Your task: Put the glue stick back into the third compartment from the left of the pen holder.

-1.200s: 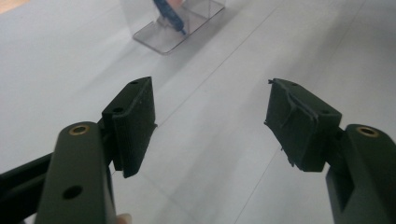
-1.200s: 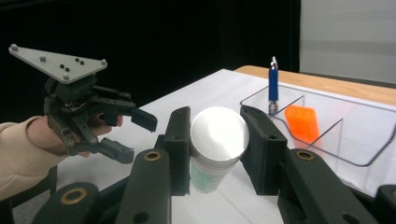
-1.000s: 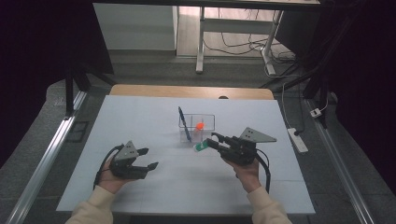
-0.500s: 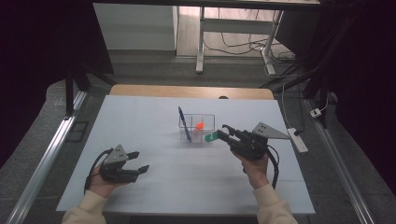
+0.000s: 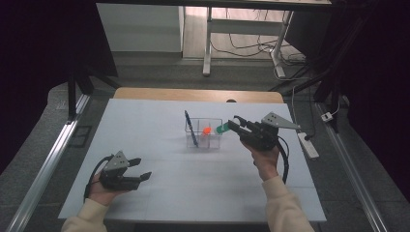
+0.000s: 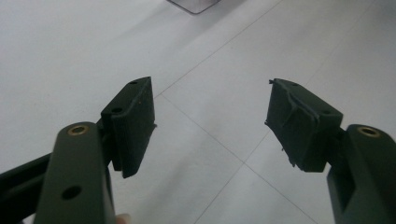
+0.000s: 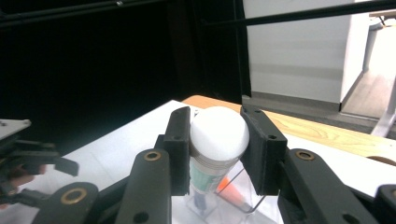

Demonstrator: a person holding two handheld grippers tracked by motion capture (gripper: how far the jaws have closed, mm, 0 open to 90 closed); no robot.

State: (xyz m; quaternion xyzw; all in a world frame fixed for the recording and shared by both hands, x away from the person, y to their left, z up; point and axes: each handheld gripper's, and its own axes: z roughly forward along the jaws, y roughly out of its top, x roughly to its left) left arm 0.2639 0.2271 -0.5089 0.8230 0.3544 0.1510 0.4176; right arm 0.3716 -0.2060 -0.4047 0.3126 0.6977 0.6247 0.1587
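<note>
A white table (image 5: pixel 159 121) carries a clear compartmented box (image 5: pixel 203 134) just ahead of the right gripper's fingertips (image 5: pixel 236 120), well apart from the left gripper's fingertips (image 5: pixel 145 175), which hover over bare tabletop.

green-and-white marker held over the clear organiser

the marker (image 5: pixel 223 128) is a short, stubby pen with a green body and a rounded white cap (image 7: pixel 218 133); it lies roughly level, clamped across its cap end between the black jaws of the right gripper (image 5: pixel 235 123), its green end pointing toward the clear organiser (image 5: pixel 216 141) and hanging just above that box's right rim. the organiser is a transparent box with compartments, standing upright near the middle of the white table; an orange piece (image 5: pixel 207 130) sits inside it and a dark blue pen (image 5: pixel 191 128) leans in its left part.
</note>
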